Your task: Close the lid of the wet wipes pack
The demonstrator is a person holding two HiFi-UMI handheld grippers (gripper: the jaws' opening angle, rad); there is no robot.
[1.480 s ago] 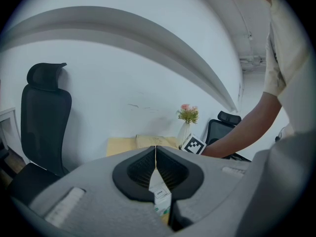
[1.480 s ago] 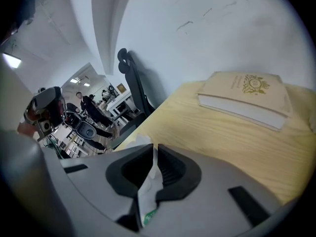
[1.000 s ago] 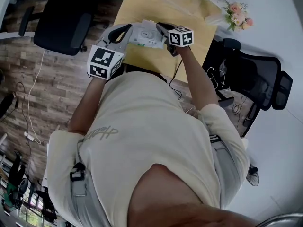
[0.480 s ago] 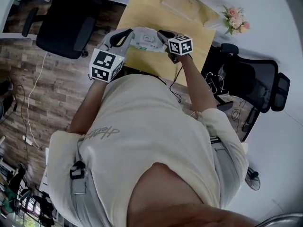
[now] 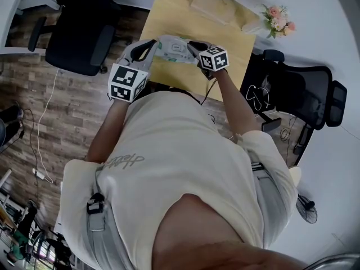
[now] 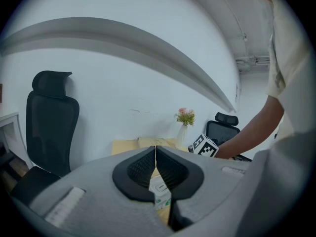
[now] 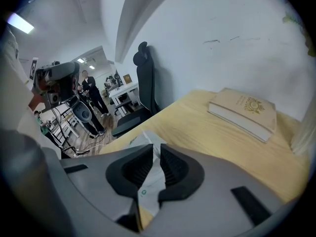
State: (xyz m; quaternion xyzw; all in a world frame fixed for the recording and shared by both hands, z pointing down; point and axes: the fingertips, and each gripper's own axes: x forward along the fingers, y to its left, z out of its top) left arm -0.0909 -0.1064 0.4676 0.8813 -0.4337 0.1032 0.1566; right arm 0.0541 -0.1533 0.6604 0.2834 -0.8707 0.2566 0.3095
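Observation:
The wet wipes pack [image 5: 174,48], white with green print, is held between my two grippers over the near edge of the wooden table [image 5: 169,7]. My left gripper [image 5: 153,45] meets its left end and my right gripper [image 5: 193,47] its right end. In the left gripper view the jaws [image 6: 156,154] are pressed together, with the pack [image 6: 161,195] showing just beneath them. In the right gripper view the jaws [image 7: 157,158] pinch the pack's white film [image 7: 149,186], which runs through the narrow gap. The lid's state cannot be made out.
A tan book [image 5: 215,5] lies at the table's far side, beside a vase of flowers [image 5: 277,17]. One black office chair [image 5: 79,35] stands left of the table and another [image 5: 298,94] to its right. Cables trail on the wooden floor [image 5: 45,111].
Both grippers have stayed at the pack's ends. The two grippers and the pack have shifted slightly together in the view, and the pack is a little more tilted.

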